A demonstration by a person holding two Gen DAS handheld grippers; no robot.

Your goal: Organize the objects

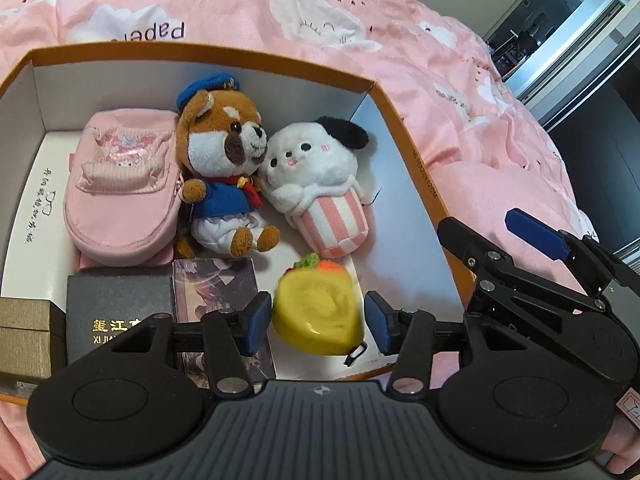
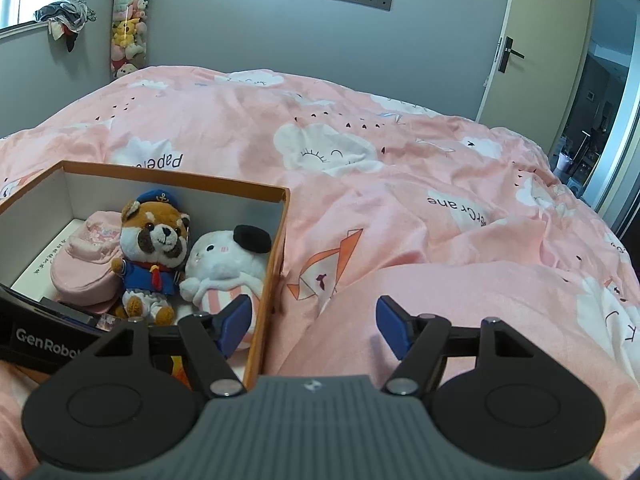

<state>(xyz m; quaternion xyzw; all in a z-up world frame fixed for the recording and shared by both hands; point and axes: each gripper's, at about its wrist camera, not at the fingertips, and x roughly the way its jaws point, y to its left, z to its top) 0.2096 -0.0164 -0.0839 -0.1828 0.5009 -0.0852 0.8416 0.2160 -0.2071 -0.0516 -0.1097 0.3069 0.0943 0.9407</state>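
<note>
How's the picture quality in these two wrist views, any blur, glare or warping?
Left wrist view: the yellow felt toy between the left gripper pads looks smeared, while the sailor plush is sharp; a bright sheen lies on the box inner wall. Right wrist view: the fisheye bends the door edges, and the corners go dark.

An orange-rimmed box [image 1: 400, 120] is sitting on a pink bedspread [image 1: 400, 40]. Inside it, a pink pouch [image 1: 120, 192] is lying beside a brown plush animal [image 1: 224, 168] wearing a blue cap, which is leaning against a white plush [image 1: 320, 184] in a striped cup. Nearer, a black case [image 1: 116, 304], a gold box [image 1: 24, 328] and a picture card [image 1: 216, 280] are lying side by side. The left gripper [image 1: 318, 318] is hovering with its fingers [image 1: 258, 320] spread apart around a yellow plush toy [image 1: 316, 312], not pressing it. The right gripper [image 1: 520, 240] is reaching in at the box's right edge.
</note>
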